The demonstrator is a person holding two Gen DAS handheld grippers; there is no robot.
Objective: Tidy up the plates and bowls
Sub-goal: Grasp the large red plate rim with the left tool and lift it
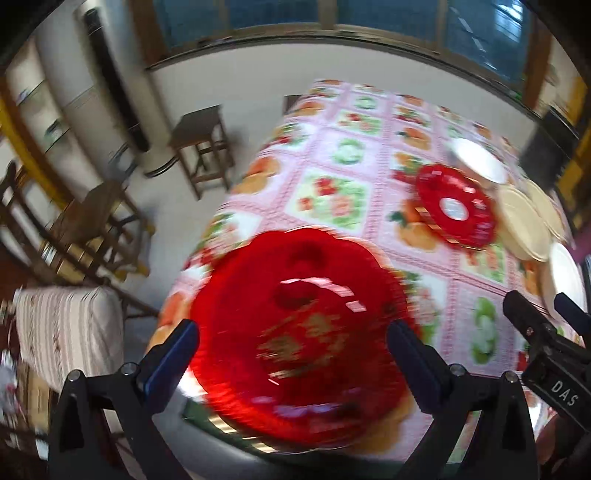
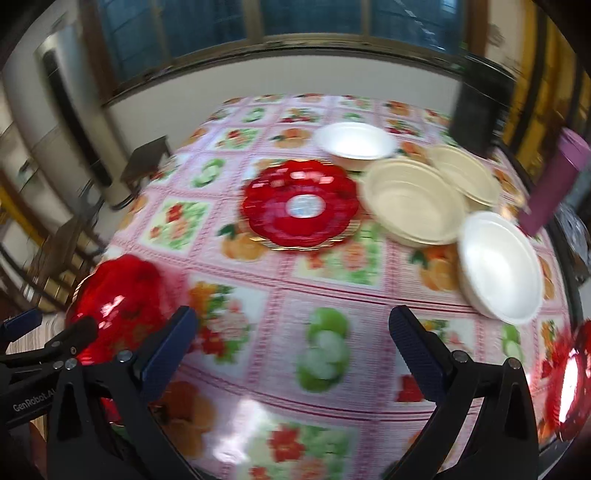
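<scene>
Right wrist view: red plate (image 2: 570,384) blurred, cut off at edge.

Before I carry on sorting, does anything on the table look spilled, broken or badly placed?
No spills or breakage visible. One red scalloped plate sits at the near left edge of the floral-cloth table, seemingly overhanging it. Motion blur hides fine damage.

Blue-lit window (image 2: 317,18) above a white wall (image 2: 280,77); wooden stool (image 1: 201,147) on pale floor.
</scene>
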